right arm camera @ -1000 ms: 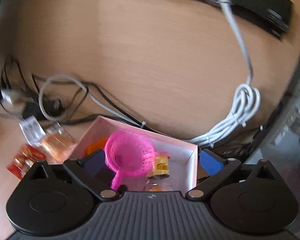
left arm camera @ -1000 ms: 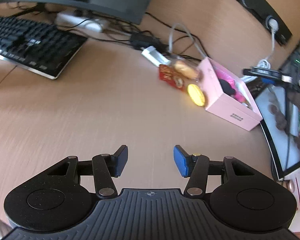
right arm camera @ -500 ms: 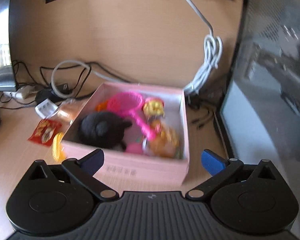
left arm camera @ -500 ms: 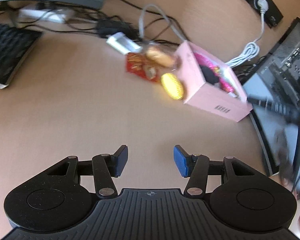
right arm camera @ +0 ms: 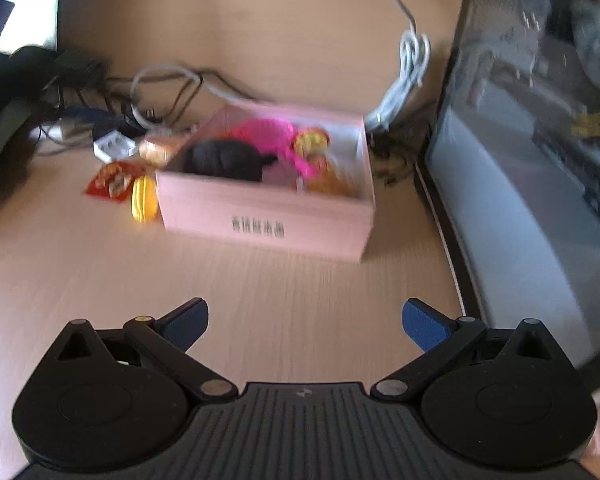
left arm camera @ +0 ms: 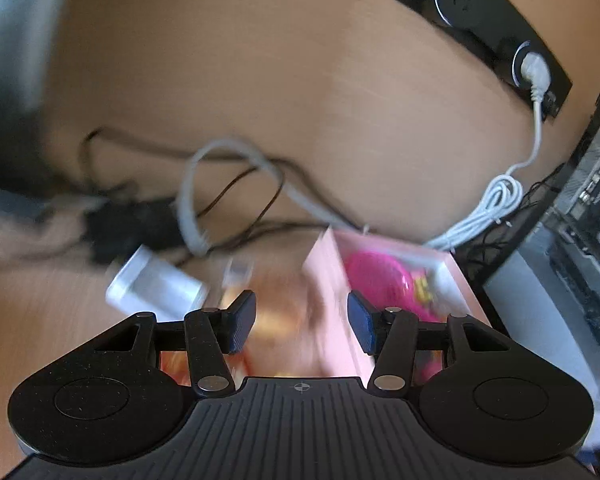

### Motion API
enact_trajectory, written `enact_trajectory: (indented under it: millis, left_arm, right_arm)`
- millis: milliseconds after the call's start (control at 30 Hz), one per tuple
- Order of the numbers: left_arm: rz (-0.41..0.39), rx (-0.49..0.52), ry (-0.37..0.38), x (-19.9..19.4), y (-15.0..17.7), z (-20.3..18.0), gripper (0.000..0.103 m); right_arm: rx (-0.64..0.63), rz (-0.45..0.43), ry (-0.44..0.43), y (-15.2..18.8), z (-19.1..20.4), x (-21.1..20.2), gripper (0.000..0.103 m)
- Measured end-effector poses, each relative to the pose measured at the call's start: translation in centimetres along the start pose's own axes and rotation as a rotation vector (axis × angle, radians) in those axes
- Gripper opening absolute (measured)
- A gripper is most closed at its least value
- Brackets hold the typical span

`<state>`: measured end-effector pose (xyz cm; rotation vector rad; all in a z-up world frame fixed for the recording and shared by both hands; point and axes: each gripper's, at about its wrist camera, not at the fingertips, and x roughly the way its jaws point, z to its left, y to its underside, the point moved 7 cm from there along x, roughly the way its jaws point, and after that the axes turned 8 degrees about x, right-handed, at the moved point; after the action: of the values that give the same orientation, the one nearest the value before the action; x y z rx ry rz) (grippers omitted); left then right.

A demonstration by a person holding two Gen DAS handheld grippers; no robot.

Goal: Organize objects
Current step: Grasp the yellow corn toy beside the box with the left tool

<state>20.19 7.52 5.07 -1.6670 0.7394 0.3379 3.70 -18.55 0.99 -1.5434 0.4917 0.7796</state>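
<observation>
A pink cardboard box (right arm camera: 260, 216) stands open on the wooden desk, holding a black plush (right arm camera: 224, 160), a pink net toy (right arm camera: 268, 132), a small yellow-and-red toy (right arm camera: 312, 142) and an orange packet (right arm camera: 332, 184). Beside its left wall lie a red snack packet (right arm camera: 114, 178), a yellow round piece (right arm camera: 144, 198) and a clear-wrapped orange snack (right arm camera: 158, 150). My right gripper (right arm camera: 304, 316) hovers open over bare desk in front of the box. In the blurred left wrist view, my left gripper (left arm camera: 302, 324) is open, low over the orange snack (left arm camera: 284, 304) and the pink box's (left arm camera: 328, 272) left wall.
A white adapter (right arm camera: 114, 146) and tangled dark and grey cables (right arm camera: 164, 80) lie behind the snacks. A coiled white cable (right arm camera: 410, 72) hangs from a wall socket strip (left arm camera: 500, 40). A dark monitor (right arm camera: 540, 160) stands close on the box's right.
My left gripper has swept across the desk until it is right over the snacks and the box's left side. My right gripper has drawn back from above the box, which now lies further ahead.
</observation>
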Motion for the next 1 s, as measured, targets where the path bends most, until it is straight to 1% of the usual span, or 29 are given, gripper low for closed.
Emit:
enact_trajectory:
  millis: [133,167,233,300,333,367,433,567,633,667,700,733,800,867,900,933,1000]
  left_arm:
    - [0.046,0.075,-0.035,6.9,-2.0,-0.6,0.055]
    - [0.061,0.101,-0.044,8.3,-2.0,-0.6,0.055]
    - [0.12,0.161,-0.08,10.8,-1.6,-0.2,0.055]
    - [0.167,0.196,-0.111,11.8,-0.6,0.6,0.055]
    - [0.184,0.194,-0.107,11.7,-0.1,1.0,0.056]
    - [0.198,0.177,-0.092,11.4,0.5,1.4,0.055]
    - [0.216,0.157,-0.051,9.9,1.9,1.6,0.055]
    - [0.266,0.169,0.044,5.3,5.8,1.3,0.055]
    - [0.284,0.174,0.08,3.0,7.6,1.0,0.055]
    - [0.271,0.174,0.08,1.5,8.1,0.9,0.055]
    - [0.238,0.169,0.069,0.1,8.3,1.2,0.055]
    - [0.182,0.148,0.047,-2.1,8.4,1.5,0.055]
    - [0.098,0.082,0.012,-5.4,8.3,2.5,0.054]
    - [0.039,0.012,-0.04,-9.1,9.3,3.6,0.054]
    - [0.032,-0.011,-0.061,-10.0,9.6,3.8,0.054]
    - [0.037,-0.023,-0.073,-11.3,10.6,4.1,0.054]
    - [0.067,0.019,-0.081,-12.6,12.0,4.2,0.054]
  right_arm:
    - [-0.024,0.013,0.022,1.3,-0.7,0.0,0.103]
    - [-0.026,0.012,0.026,1.4,-0.8,0.0,0.103]
    - [-0.021,0.012,0.032,1.6,-1.0,0.1,0.103]
    - [-0.001,0.022,0.026,1.8,-1.2,0.5,0.103]
    - [0.011,0.032,0.019,2.0,-1.3,0.8,0.103]
    - [0.016,0.041,0.017,2.0,-1.2,1.1,0.103]
    - [0.014,0.055,0.014,2.1,-1.0,1.6,0.103]
    - [-0.008,0.042,-0.002,1.8,0.3,2.0,0.103]
    - [-0.025,0.033,-0.018,1.5,1.3,2.1,0.103]
    - [-0.037,0.03,-0.027,1.3,1.9,2.1,0.103]
    - [-0.046,0.03,-0.037,1.2,2.4,2.2,0.103]
    - [-0.054,0.032,-0.048,1.3,3.0,2.3,0.103]
    - [-0.062,0.042,-0.065,1.5,4.0,2.6,0.103]
    - [-0.061,0.059,-0.088,1.8,4.8,3.0,0.103]
    - [-0.06,0.067,-0.099,2.0,5.2,3.2,0.103]
    - [-0.058,0.077,-0.108,2.2,5.5,3.4,0.103]
    - [-0.055,0.092,-0.121,2.8,6.0,3.8,0.103]
